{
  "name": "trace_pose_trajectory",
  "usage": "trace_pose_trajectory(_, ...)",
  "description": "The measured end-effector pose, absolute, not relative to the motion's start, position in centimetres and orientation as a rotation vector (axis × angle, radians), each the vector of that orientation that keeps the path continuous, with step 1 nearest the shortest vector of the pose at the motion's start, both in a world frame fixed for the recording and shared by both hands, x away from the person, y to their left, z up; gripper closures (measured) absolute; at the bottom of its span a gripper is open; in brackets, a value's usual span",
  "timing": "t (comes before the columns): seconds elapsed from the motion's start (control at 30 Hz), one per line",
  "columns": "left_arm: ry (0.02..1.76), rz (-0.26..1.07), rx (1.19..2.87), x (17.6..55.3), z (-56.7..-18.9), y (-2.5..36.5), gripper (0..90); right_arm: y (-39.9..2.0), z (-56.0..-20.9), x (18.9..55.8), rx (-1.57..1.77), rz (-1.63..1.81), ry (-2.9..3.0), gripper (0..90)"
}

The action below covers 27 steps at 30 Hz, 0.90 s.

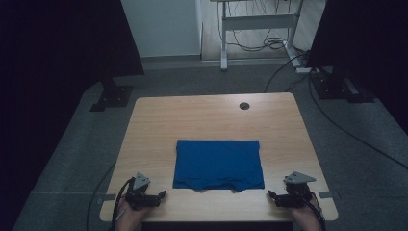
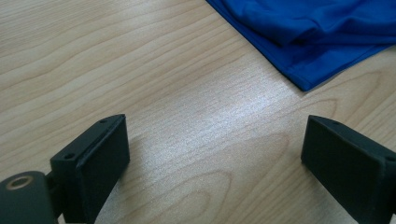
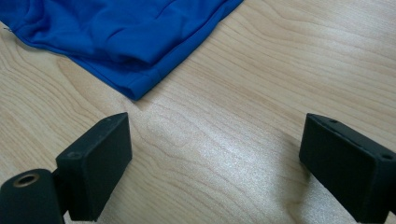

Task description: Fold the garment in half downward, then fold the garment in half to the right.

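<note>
Across the middle of the pale wooden rectangular surface (image 1: 154, 125), a folded blue fabric garment (image 1: 218, 164) is lying flat, its smooth straight edge facing away from the person and its rumpled, wavy hem facing the near edge. Toward the far edge of the surface, a small dark round hole (image 1: 244, 105) is sitting well apart from the garment. At the near left corner, the left gripper (image 1: 161, 194) is resting just beside the garment's near left corner without touching it; in the left gripper view its jaws are standing spread wide over bare wood, pinching nothing. At the near right corner, the right gripper (image 1: 271, 194) is resting near the garment's near right corner, also apart from it, its jaws likewise spread wide and pinching nothing in the right gripper view.
</note>
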<state>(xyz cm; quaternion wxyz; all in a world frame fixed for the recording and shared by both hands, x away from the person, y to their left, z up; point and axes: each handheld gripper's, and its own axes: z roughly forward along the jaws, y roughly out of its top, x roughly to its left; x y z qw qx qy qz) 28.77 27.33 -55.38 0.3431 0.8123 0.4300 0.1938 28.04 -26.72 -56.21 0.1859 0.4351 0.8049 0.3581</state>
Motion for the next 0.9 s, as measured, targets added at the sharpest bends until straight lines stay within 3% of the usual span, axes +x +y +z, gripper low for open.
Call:
trace_pose_trajectory(0.23, 1.105, 0.49, 2.128, 28.8, -55.4, 27.2, 3.4, -26.7, -56.2, 28.0, 1.222, 1.008, 2.272, 8.5)
trace_pose_trajectory(0.9, 1.07, 0.483, 2.089, 31.4, -54.0, 27.3, 4.6, -26.6, -56.3, 28.1, 1.217, 1.003, 2.286, 4.9)
